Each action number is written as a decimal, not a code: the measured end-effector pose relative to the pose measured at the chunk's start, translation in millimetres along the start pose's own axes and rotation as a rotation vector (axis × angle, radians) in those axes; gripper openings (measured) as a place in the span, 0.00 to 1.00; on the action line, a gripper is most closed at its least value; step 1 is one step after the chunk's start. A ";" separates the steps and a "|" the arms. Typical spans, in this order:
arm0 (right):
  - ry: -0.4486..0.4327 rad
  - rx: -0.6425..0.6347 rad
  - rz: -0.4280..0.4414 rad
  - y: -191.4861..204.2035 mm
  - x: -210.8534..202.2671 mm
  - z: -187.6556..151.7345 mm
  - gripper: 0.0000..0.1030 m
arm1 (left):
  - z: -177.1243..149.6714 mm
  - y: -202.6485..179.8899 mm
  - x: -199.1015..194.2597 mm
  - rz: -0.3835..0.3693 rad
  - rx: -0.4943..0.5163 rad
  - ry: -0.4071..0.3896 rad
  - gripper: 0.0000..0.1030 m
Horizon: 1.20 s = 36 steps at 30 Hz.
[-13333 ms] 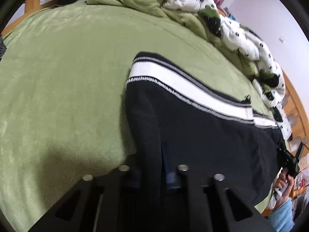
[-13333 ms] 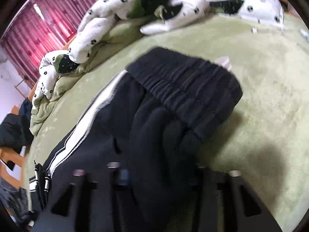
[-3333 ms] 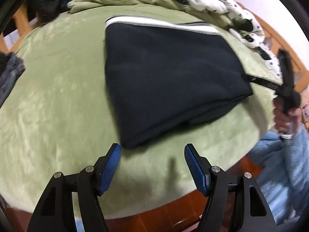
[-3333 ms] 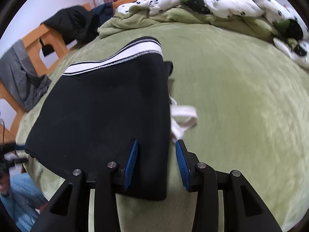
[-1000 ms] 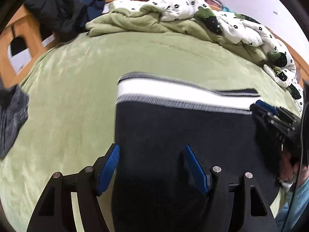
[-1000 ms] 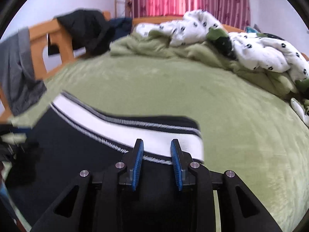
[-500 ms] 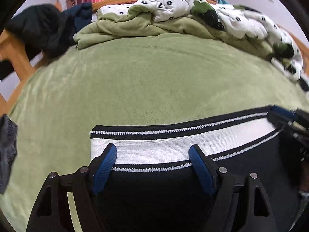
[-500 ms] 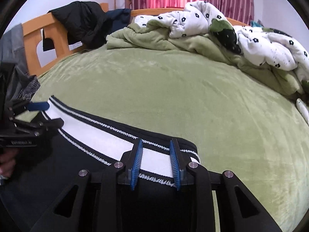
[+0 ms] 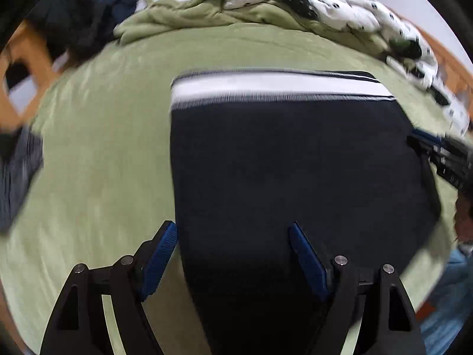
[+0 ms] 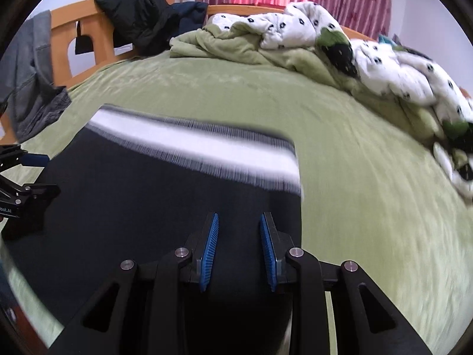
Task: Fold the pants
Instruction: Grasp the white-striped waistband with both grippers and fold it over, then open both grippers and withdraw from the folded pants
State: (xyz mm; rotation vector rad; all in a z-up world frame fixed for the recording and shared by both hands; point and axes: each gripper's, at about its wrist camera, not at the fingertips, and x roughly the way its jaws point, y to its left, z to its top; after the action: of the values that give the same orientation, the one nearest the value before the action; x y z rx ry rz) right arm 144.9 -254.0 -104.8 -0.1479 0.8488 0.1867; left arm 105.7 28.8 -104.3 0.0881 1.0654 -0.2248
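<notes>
The black pants [image 9: 280,171] lie folded flat on the green bed cover [image 9: 97,153], with a white and grey striped band [image 9: 275,88] along the far edge. My left gripper [image 9: 233,236] is open, above the near left part of the pants. My right gripper [image 10: 239,227] is open with a narrow gap and nothing between the pads, above the near right part of the pants [image 10: 147,201]. The striped band [image 10: 192,151] shows blurred in the right wrist view. Each gripper shows at the edge of the other's view.
A rumpled green and white spotted duvet [image 10: 295,44] is heaped along the far side of the bed. Dark jackets [image 10: 136,9] hang on the wooden bed frame [image 10: 68,29]. Grey clothing [image 10: 29,82] hangs at the left. A blue sleeve [image 9: 443,304] shows at the right.
Both grippers have pulled back toward the near edge of the pants, so more black cloth lies ahead of them and the striped band is farther away. Both stay open.
</notes>
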 end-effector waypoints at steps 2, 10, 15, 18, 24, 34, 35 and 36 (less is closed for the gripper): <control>-0.021 0.016 -0.001 1.5 -20.3 -23.8 0.29 | -27.5 7.1 -11.4 -0.034 -0.078 -0.014 0.75; -0.001 0.146 -0.014 -1.2 -53.7 -89.7 0.34 | -94.7 27.1 -26.3 -0.149 -0.216 -0.013 0.76; 0.008 0.241 0.012 -9.6 -64.2 -118.4 0.34 | -111.7 12.8 -36.8 -0.057 -0.135 -0.036 0.76; 0.001 0.291 0.015 -15.7 -79.1 -131.1 0.35 | -113.1 1.7 -53.8 -0.058 -0.141 -0.101 0.76; 0.018 0.302 -0.015 -0.5 -116.9 -133.2 0.37 | -109.8 -35.7 -102.3 0.011 -0.156 -0.160 0.76; -0.061 0.236 -0.068 41.0 -222.1 -99.6 0.63 | -96.4 -92.9 -193.6 0.161 -0.114 -0.268 0.83; -0.072 0.231 -0.085 42.7 -229.7 -96.8 0.63 | -95.3 -97.3 -200.4 0.166 -0.103 -0.280 0.85; -0.079 0.227 -0.101 44.0 -236.9 -94.5 0.63 | -94.7 -101.4 -206.9 0.170 -0.095 -0.288 0.90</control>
State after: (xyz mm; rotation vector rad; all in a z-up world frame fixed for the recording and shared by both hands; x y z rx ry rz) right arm -86.9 -255.3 10.1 0.0294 0.7756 0.0004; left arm -94.3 -23.9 34.6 0.0586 0.7750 -0.0308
